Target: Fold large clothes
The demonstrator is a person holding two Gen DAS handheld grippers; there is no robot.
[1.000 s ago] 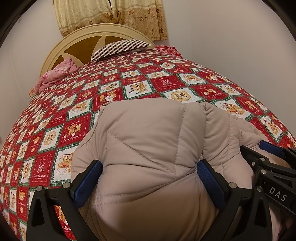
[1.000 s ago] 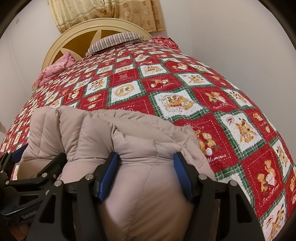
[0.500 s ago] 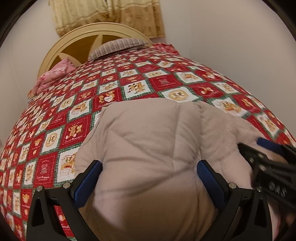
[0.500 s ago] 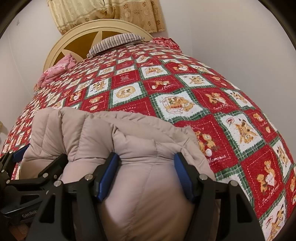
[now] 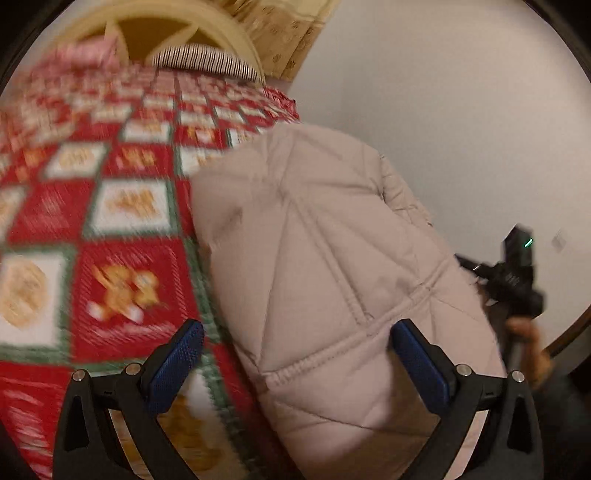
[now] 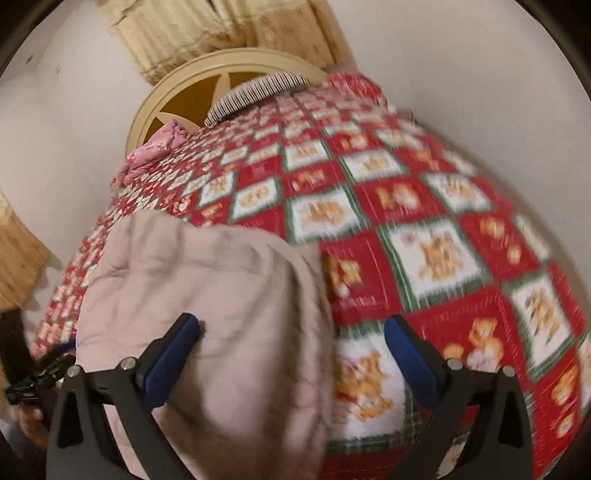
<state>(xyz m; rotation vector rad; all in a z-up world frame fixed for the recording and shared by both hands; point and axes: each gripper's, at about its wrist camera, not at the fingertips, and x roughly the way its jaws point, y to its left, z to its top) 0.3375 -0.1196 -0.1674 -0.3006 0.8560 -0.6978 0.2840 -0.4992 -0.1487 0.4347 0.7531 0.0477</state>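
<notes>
Before me lies a bed (image 6: 424, 229) in a red-and-green teddy-bear quilt — behind it a cream arched headboard (image 6: 221, 79), beige curtains (image 6: 221, 26) above, plain white walls (image 5: 443, 103) around.

The folded jacket (image 6: 207, 306) is laid on the quilt (image 6: 424, 206), before the right gripper (image 6: 291, 339) and toward its left finger. Far behind it, a pillow (image 6: 255, 92) is placed against the headboard (image 6: 177, 96).
</notes>
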